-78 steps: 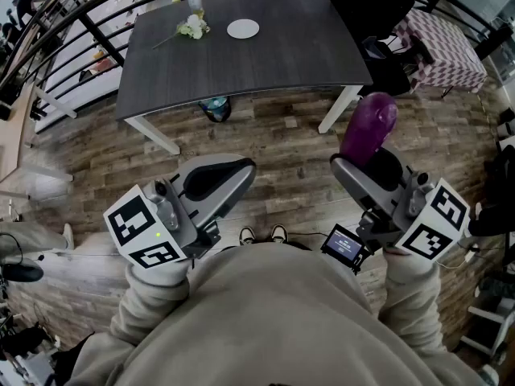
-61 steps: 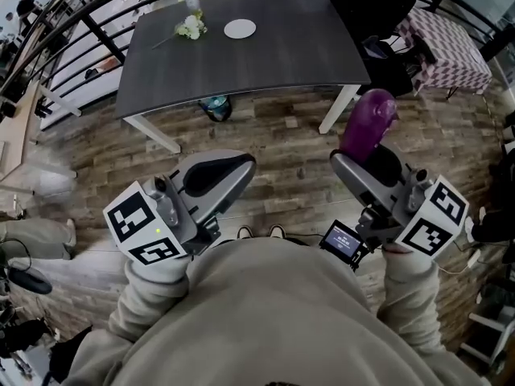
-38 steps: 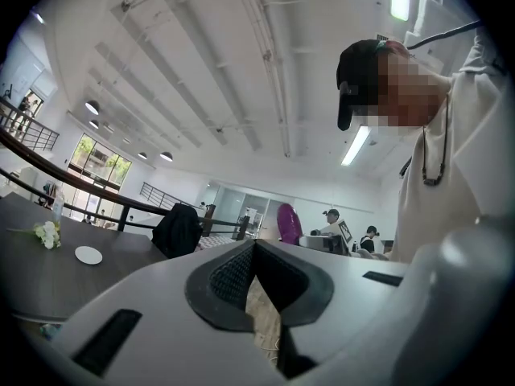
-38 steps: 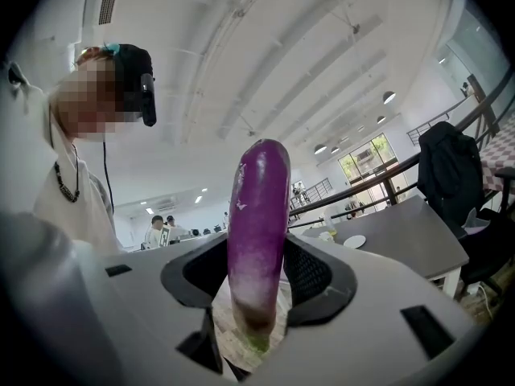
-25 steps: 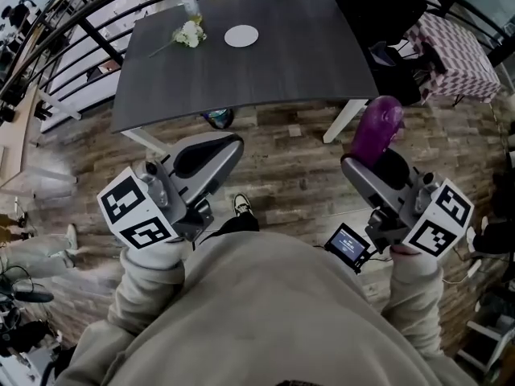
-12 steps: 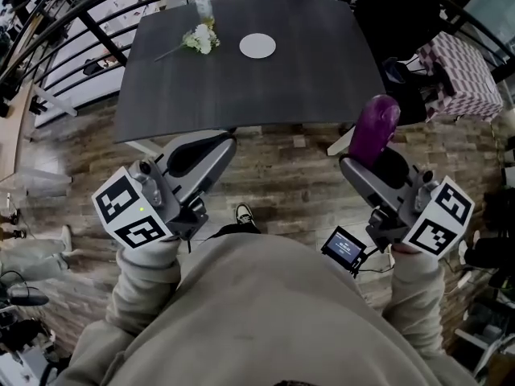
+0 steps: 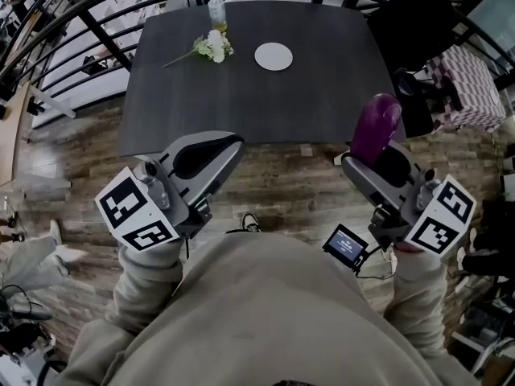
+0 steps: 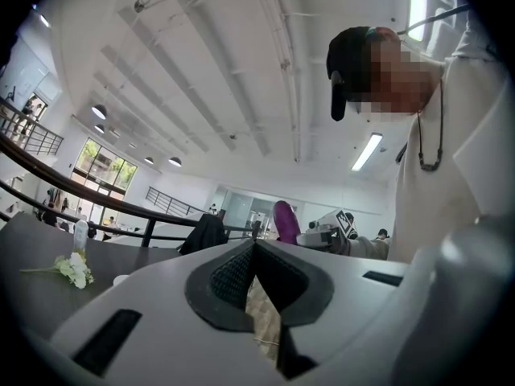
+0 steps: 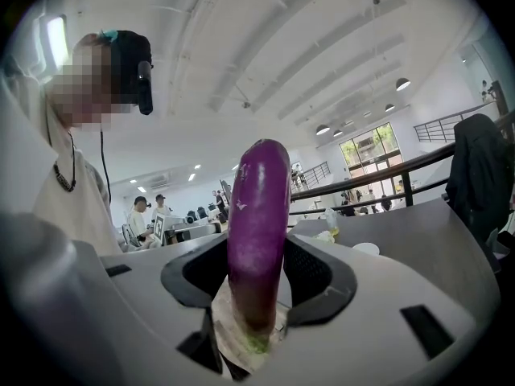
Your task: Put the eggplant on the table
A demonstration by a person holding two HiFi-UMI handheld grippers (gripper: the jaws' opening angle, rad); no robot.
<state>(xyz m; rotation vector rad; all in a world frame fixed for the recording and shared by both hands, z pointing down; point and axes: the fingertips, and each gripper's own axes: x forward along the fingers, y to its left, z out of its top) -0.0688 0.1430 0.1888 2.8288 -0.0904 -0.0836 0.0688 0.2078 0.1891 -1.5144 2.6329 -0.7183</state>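
Holding eggplant upright, R gripper | L gripper closed | plate on table

1. A white plate is laid near flowers, not touching.
2. A bottle is stood upright just behind the flowers.
3. A checked cloth is spread at the right, beyond a black jacket.

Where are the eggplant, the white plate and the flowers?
eggplant (image 7: 376, 125): head view, middle of its purple body.
white plate (image 7: 273, 56): head view, its centre.
flowers (image 7: 215, 47): head view, the white blossoms.
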